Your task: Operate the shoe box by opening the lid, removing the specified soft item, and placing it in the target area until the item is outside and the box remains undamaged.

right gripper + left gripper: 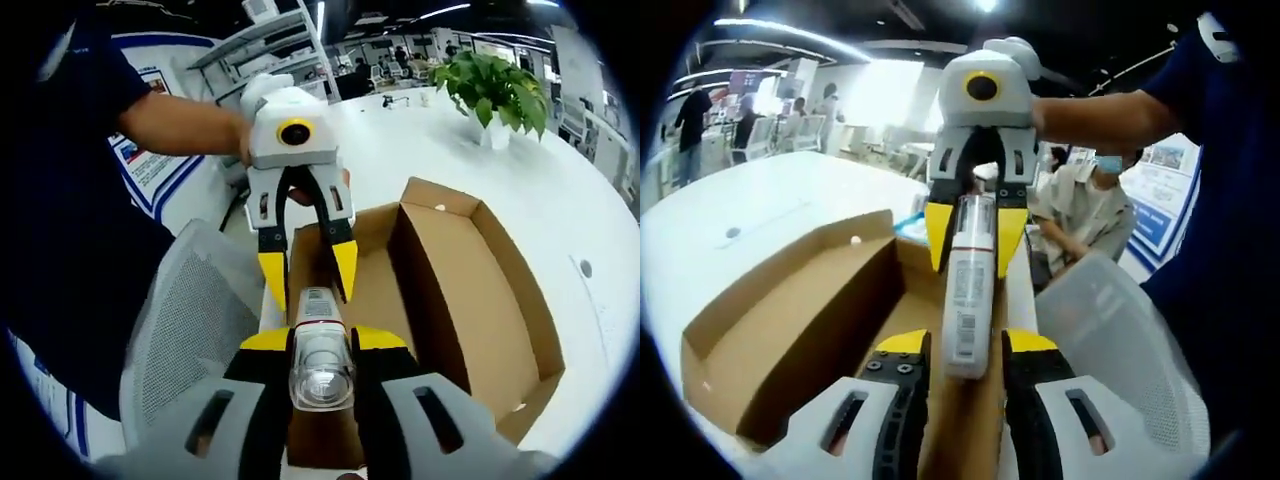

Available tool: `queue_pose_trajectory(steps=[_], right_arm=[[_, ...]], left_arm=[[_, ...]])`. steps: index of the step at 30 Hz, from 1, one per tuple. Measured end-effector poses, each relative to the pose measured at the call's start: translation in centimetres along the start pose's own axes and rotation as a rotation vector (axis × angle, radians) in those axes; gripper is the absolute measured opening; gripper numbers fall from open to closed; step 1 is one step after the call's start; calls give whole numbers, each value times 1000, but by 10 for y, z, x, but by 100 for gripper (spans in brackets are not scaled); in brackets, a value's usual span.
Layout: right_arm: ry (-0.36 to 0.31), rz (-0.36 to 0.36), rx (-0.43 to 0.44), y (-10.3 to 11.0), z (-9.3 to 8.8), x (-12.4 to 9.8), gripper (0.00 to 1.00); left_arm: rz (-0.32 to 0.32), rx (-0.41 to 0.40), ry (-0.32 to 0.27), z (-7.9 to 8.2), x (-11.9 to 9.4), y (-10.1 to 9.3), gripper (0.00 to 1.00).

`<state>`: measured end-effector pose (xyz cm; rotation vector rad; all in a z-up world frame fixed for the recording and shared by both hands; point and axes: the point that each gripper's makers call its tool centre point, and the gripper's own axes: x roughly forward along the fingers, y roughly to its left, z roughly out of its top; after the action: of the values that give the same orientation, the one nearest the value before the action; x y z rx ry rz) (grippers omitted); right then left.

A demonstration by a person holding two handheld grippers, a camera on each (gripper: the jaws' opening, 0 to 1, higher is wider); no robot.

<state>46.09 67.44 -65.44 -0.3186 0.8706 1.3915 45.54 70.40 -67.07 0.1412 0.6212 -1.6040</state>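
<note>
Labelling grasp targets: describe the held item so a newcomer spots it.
Find the open cardboard shoe box on the white table. Over its edge, the right gripper grips a tube whose other end sits between the left gripper's open jaws. It is the one slim white cylinder, with a barcode label and clear cap.

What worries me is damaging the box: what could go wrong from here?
Only the right claw seems to clamp the tube; the left claw straddles it loosely, so it could drop into the open box. Both claws hang close above its wall; a dip could crease it.
</note>
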Motion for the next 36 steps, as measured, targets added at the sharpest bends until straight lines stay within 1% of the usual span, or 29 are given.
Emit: queue_pose_trajectory(steps=[1,2,3,6,7,8,9,10,12,13,15,18,21,23,29,34,36], right_arm=[[15,-10,-1,-1,-2,0,19],[27,-15,-8,-2,-4,-1,19],[59,-24,-19,-3,-8,-3,19],[108,-37,-45,-3,-14,-8,19],[115,-39,-48,-3,-15,-10,19],[136,-49,-60,-4,-17,-14,19],[146,-50,-66,-3,-17,-16,19],[155,-54,-69,-2,-17,-20,19],[165,-61,-73,-2,-16,-26,19],[169,-64,-74,-1,-16,-29,20],[189,-73,-81,-2,-17,-35,20],[209,-87,-90,-2,-17,-42,20],[217,-94,-91,-1,-16,-49,20],[236,-104,-97,-1,-17,-56,20],[274,-121,-109,1,-21,-74,20],[317,-139,-110,0,-32,-90,20],[340,-145,-114,-1,-37,-95,20]], left_arm=[[3,-4,-4,0,-2,0,25],[27,-1,-1,-2,-5,2,25],[36,14,0,-2,-7,1,26],[81,51,12,-6,-14,1,26],[90,49,3,-7,-18,0,28],[111,61,-12,-5,-20,0,28],[152,82,-24,-4,-24,3,29],[144,80,-26,-5,-25,-1,31],[167,90,-31,-7,-27,-4,32],[167,90,-29,-10,-26,-6,34],[167,90,-18,-15,-25,-8,33],[175,92,-4,-19,-24,-10,35],[187,102,3,-18,-23,-10,34],[197,107,5,-17,-23,-9,35],[204,116,36,-17,-20,-9,35],[225,137,86,-17,-15,-8,36],[225,148,88,-14,-11,-10,36]])
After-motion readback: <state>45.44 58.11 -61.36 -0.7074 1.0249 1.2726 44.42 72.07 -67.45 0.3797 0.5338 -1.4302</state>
